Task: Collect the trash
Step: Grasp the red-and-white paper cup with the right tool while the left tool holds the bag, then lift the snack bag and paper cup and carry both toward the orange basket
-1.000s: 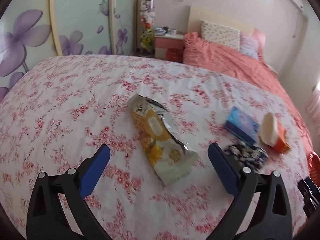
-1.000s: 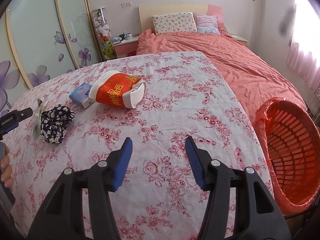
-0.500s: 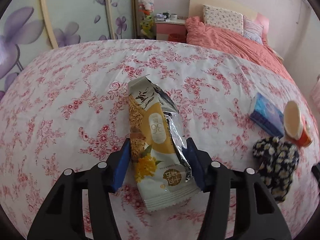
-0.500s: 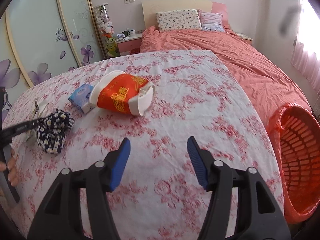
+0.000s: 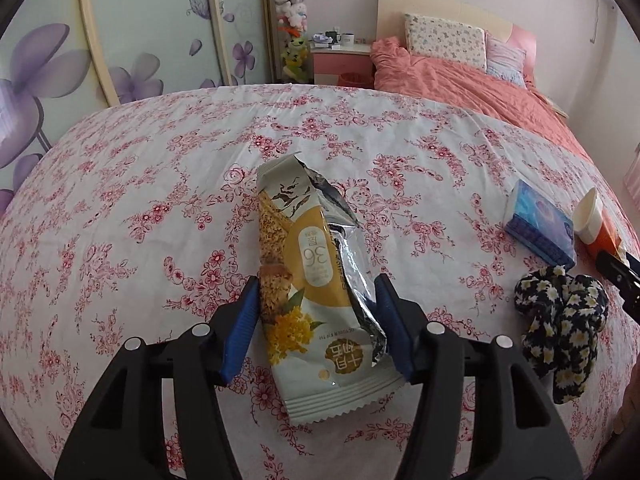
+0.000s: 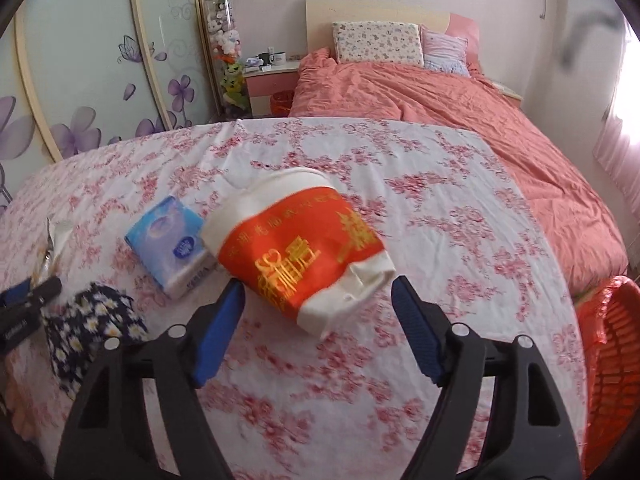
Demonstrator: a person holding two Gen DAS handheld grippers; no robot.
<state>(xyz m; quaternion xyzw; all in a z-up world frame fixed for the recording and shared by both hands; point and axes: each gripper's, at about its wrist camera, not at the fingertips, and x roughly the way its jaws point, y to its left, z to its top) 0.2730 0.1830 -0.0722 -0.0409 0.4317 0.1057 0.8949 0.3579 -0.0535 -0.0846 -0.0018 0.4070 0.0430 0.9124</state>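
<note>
A torn yellow and white snack wrapper lies on the floral sheet. My left gripper has its blue pads against both sides of the wrapper's lower half. A crushed red and white paper cup lies on its side in the right wrist view. My right gripper is open, its fingers either side of the cup's near end, not touching it. The cup also shows at the right edge of the left wrist view. A red trash basket stands off the bed's right edge.
A blue tissue pack lies left of the cup. A black daisy-print cloth lies nearer, to the left. Both show in the left wrist view, the pack and the cloth. An orange duvet covers the far bed.
My left gripper moved onto the wrapper and closed around it. My right gripper moved forward to the cup and opened wider.
</note>
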